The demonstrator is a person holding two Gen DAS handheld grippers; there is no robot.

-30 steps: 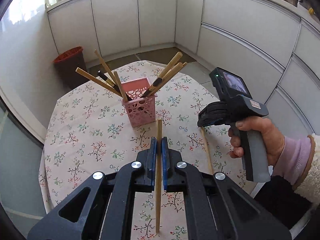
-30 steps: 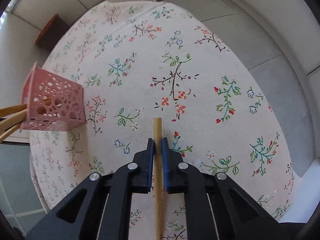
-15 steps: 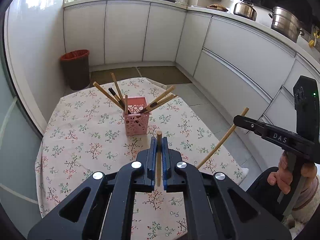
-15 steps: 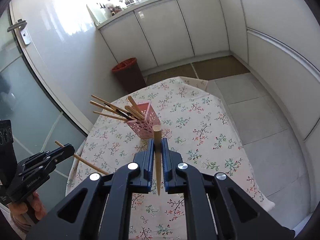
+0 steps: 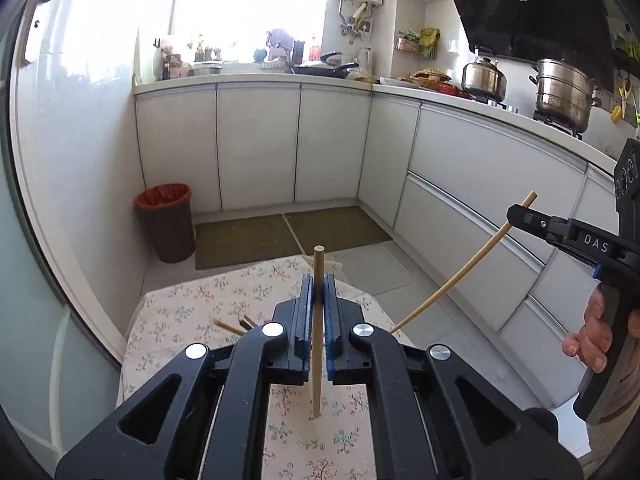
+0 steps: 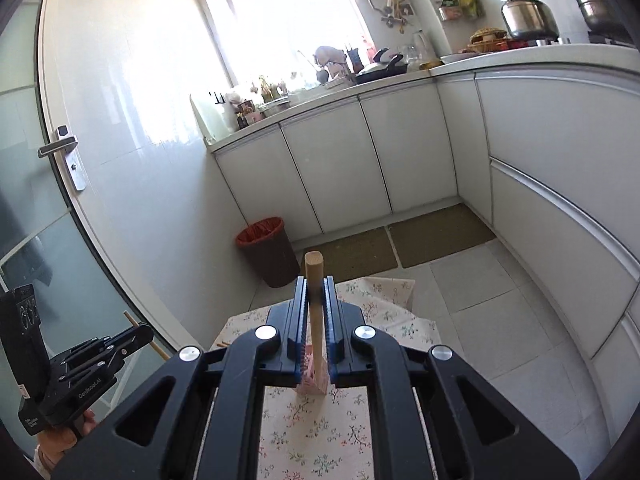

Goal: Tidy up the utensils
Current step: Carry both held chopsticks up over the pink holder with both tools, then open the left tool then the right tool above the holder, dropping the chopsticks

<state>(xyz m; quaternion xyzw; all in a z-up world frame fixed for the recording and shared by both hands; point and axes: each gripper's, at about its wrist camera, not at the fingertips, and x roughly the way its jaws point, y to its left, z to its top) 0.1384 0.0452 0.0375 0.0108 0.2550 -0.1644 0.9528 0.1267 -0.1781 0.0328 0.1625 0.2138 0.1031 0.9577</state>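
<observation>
My left gripper (image 5: 316, 288) is shut on a wooden chopstick (image 5: 318, 344), held upright high above the floral table (image 5: 176, 316). My right gripper (image 6: 314, 292) is shut on another wooden chopstick (image 6: 314, 312), also raised. The right gripper shows at the right of the left wrist view (image 5: 516, 214) with its chopstick (image 5: 460, 276) slanting down. The left gripper shows at the lower left of the right wrist view (image 6: 140, 334). The pink holder (image 6: 310, 376) is mostly hidden behind my right gripper's fingers. Tips of chopsticks (image 5: 236, 326) standing in the holder peek out beside the left gripper.
White kitchen cabinets (image 5: 256, 144) run along the back and right. A brown bin with a red liner (image 5: 166, 224) stands on the floor by the wall. Mats (image 5: 280, 236) lie beyond the table. A glass door (image 6: 36, 208) is at the left.
Both grippers have risen and tilted up with their chopsticks; the views now face the cabinets and window, and the pink holder has dropped almost out of sight.
</observation>
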